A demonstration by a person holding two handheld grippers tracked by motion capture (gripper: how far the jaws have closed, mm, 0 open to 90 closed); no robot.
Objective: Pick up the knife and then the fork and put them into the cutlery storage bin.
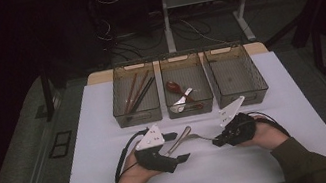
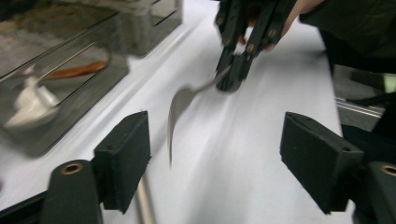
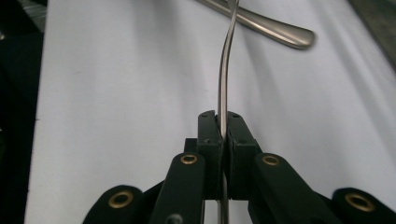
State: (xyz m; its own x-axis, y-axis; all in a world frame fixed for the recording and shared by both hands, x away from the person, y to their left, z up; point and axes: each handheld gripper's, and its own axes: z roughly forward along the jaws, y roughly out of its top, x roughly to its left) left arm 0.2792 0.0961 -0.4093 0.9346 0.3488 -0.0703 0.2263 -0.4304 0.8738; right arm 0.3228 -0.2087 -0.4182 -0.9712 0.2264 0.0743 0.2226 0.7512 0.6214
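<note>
My right gripper (image 1: 217, 141) is shut on the handle of a metal fork (image 1: 201, 137), which it holds just above the white table. In the right gripper view the fork handle (image 3: 224, 70) runs straight out from between the closed jaws of this gripper (image 3: 223, 123). My left gripper (image 1: 177, 147) is open and faces the fork. Its jaws stand wide apart in the left gripper view (image 2: 215, 154), with the fork's tines (image 2: 180, 105) ahead of them and nothing between them. A second metal utensil (image 1: 182, 139) lies flat on the table under the fork; its handle (image 3: 275, 30) shows here too.
Three clear bins stand in a row at the back: the left bin (image 1: 116, 97) holds chopsticks, the middle bin (image 1: 182, 57) holds spoons, and the right bin (image 1: 254, 73) looks empty. The white table top (image 1: 116, 181) ends near my forearms.
</note>
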